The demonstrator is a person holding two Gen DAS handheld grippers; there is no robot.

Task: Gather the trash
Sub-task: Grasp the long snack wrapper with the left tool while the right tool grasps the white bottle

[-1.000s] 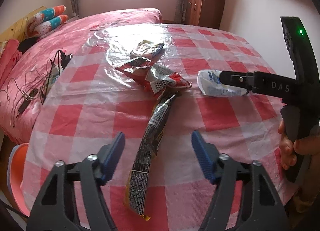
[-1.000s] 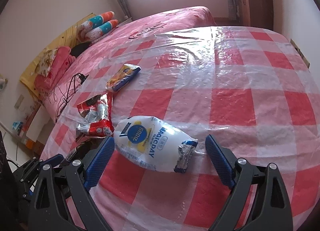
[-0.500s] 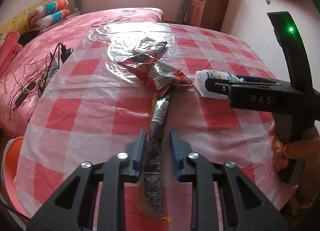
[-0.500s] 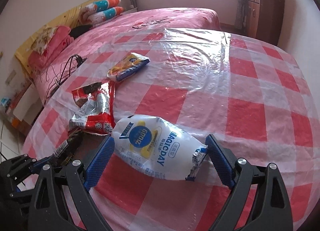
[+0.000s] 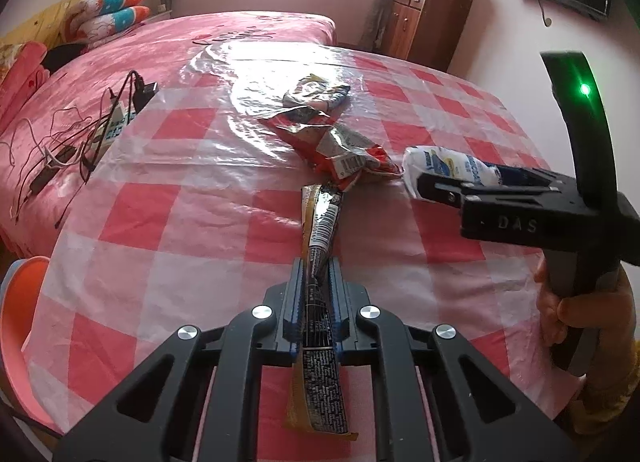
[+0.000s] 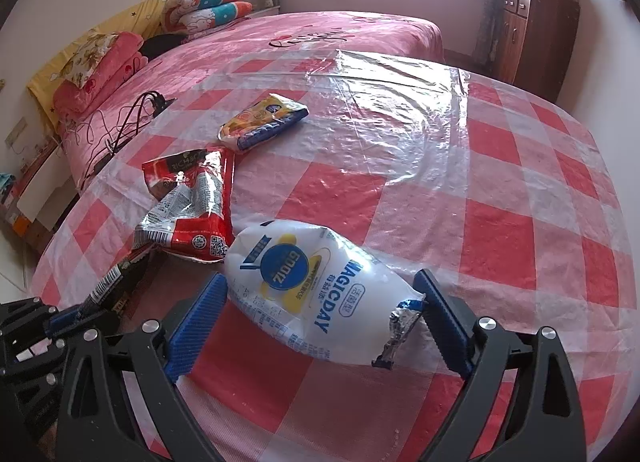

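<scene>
The left gripper (image 5: 316, 274), wide apart a second ago, has just closed and now pinches the long black wrapper (image 5: 320, 302) lying on the checked tablecloth (image 5: 168, 221). The right gripper (image 6: 320, 302) stays spread around the white bag (image 6: 316, 290), pads not pressing; its hand is hidden.

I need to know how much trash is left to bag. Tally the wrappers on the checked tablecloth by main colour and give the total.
Black and gold: 1, the long wrapper
Red: 1, the crumpled red packet
White: 1, the white bag
Yellow and blue: 1, the small packet
Total: 4
</scene>
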